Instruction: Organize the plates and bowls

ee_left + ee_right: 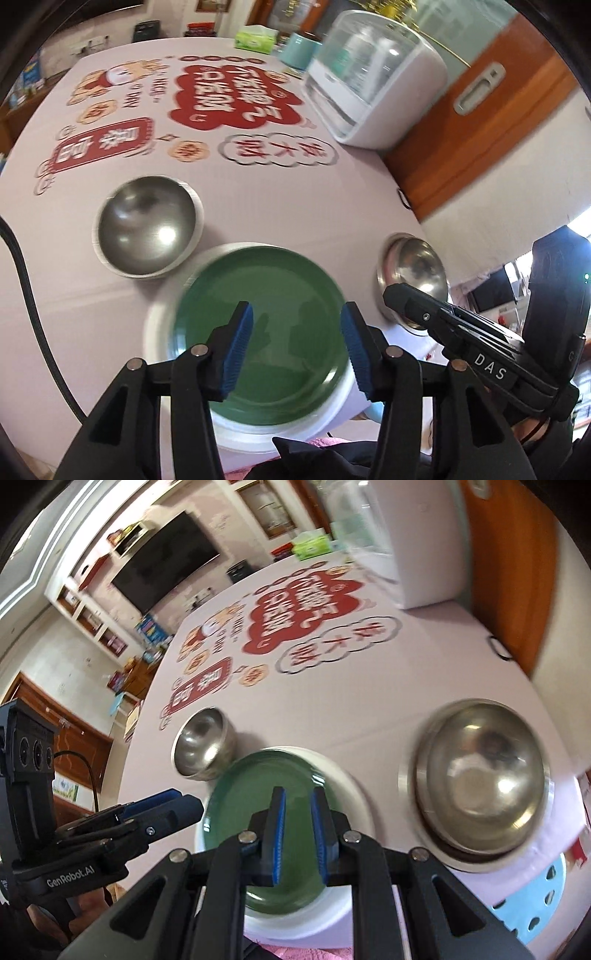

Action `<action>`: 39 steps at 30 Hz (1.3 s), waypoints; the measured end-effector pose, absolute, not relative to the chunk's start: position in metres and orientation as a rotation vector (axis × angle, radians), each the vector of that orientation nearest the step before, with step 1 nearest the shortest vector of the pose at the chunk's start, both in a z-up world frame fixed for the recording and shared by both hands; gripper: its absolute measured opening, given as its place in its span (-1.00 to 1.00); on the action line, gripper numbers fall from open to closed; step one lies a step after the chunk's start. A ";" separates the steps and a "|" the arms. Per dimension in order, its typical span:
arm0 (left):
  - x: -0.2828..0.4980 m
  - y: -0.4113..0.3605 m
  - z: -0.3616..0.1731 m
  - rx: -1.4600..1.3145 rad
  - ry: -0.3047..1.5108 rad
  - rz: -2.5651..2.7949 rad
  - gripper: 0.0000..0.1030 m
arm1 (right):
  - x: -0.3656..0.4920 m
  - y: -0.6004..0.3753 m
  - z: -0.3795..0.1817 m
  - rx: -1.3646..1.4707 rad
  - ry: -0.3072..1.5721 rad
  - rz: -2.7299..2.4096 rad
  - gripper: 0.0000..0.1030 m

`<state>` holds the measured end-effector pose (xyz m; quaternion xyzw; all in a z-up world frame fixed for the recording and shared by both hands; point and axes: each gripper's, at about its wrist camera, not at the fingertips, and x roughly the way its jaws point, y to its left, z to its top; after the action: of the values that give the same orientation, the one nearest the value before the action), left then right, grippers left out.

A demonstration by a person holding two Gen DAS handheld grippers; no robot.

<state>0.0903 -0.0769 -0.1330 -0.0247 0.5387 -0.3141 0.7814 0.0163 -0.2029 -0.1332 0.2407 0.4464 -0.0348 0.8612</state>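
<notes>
A green plate (258, 295) (258, 786) lies on a larger white plate (159, 332) (351, 786) at the near edge of the printed table. A small steel bowl (147, 229) (203, 742) stands just left of it. A bigger steel bowl (413, 266) (480, 775) stands to the right. My left gripper (297, 314) (184, 805) hovers above the green plate, open, with nothing between its blue pads. My right gripper (297, 794) (391, 291) hangs over the same plate's right part, its pads nearly together and holding nothing.
A white countertop appliance (369, 81) stands at the far right of the table, with a teal cup (301, 51) and a green tissue box (256, 38) behind it. A black cable (29, 295) runs down the left. A light blue stool (535, 897) sits below the table's near right edge.
</notes>
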 end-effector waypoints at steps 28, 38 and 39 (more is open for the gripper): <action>0.179 0.006 -0.164 -0.073 1.147 -0.374 0.14 | 0.127 -0.142 -0.162 0.384 1.048 0.077 -0.51; 0.204 0.007 -0.187 -0.082 1.179 -0.311 0.14 | 0.155 -0.119 -0.177 0.271 1.087 0.124 -0.42; 0.206 0.008 -0.190 -0.084 1.189 -0.309 0.14 | 0.157 -0.118 -0.179 0.269 1.095 0.125 -0.41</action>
<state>0.2061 0.0076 -0.1904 -0.0392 0.5576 -0.1450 0.8164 0.1575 -0.1181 -0.1792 0.1272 0.5184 0.0591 0.8435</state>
